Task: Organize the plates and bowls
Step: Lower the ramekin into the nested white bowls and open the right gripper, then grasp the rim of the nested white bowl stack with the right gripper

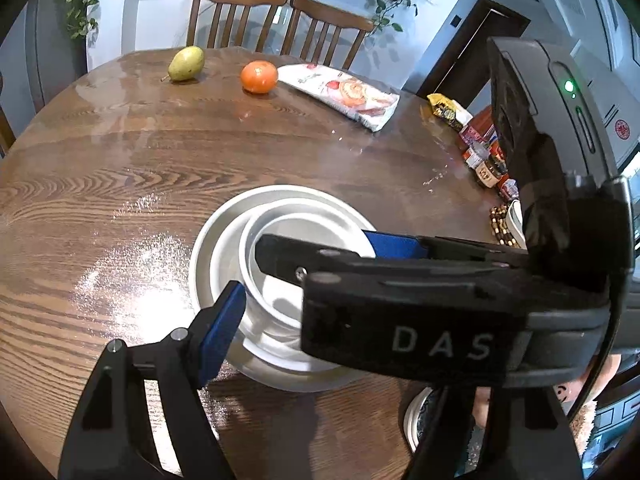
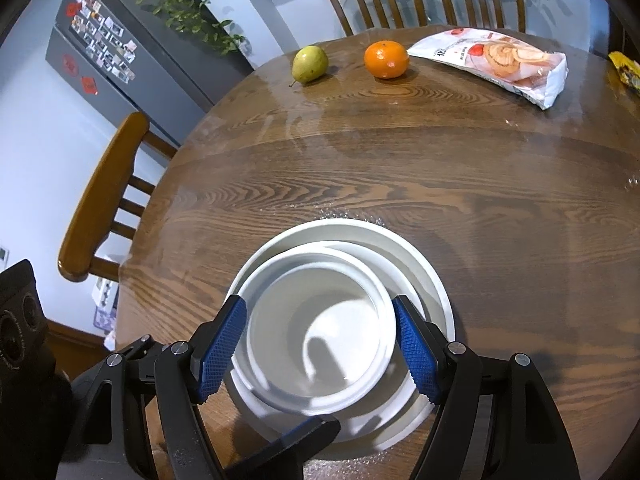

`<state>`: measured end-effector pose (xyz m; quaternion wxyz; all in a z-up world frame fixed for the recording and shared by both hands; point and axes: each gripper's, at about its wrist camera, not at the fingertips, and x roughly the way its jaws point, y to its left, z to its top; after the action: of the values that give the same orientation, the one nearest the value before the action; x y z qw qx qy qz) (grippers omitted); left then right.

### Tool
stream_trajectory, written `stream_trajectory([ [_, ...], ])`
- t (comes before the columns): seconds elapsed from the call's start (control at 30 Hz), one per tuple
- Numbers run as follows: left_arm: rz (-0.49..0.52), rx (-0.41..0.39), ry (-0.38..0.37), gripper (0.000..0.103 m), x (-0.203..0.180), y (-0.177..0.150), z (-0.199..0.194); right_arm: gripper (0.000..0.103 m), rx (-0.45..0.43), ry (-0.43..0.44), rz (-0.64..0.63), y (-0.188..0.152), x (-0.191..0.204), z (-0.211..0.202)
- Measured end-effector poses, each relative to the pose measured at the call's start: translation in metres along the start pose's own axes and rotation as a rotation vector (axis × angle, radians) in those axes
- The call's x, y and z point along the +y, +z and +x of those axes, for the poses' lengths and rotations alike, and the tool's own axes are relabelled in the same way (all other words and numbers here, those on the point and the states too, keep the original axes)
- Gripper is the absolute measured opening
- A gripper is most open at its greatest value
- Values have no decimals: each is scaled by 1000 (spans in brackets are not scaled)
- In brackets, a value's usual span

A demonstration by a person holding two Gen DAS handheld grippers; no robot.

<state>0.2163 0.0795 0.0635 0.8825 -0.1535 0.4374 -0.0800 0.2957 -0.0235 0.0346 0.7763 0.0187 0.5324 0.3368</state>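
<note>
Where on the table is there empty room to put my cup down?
The wide bare wood between the stacked white dishes and the pear and orange is free. It is crowded along the right edge, by the snack bag and small jars.

Wooden table (image 2: 400, 168) (round) bears plate (image 2: 434, 276), pear (image 2: 309, 64), orange (image 2: 386, 59), snack bag (image 2: 500, 62)

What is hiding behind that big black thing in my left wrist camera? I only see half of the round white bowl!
Observer: That is the right gripper. Its blue pads stand on either side of the round white bowl. I cannot tell if they squeeze it.
Operator: Is anything inside the bowl?
Observer: No, the right wrist camera shows the whole inside, and it is empty.
Operator: What is past the table's left edge?
Observer: A dark grey fridge covered in small photos.
</note>
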Motion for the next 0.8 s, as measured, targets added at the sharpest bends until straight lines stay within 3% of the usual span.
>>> stream_trajectory([
  [0.27,19,-63,26,77,-5,2,-19,83,-78,-38,-50,-6,7,-25],
  [0.53,-5,-81,-10,82,7,6,-27,84,-143,-36,-56,-10,2,-51],
  [0.7,-58,-92,-48,85,23,4,-24,90,-180,-8,-15,-11,-8,-58],
  [0.8,-79,-84,-32,87,29,1,-24,90,-168,-16,23,-10,-15,-54],
])
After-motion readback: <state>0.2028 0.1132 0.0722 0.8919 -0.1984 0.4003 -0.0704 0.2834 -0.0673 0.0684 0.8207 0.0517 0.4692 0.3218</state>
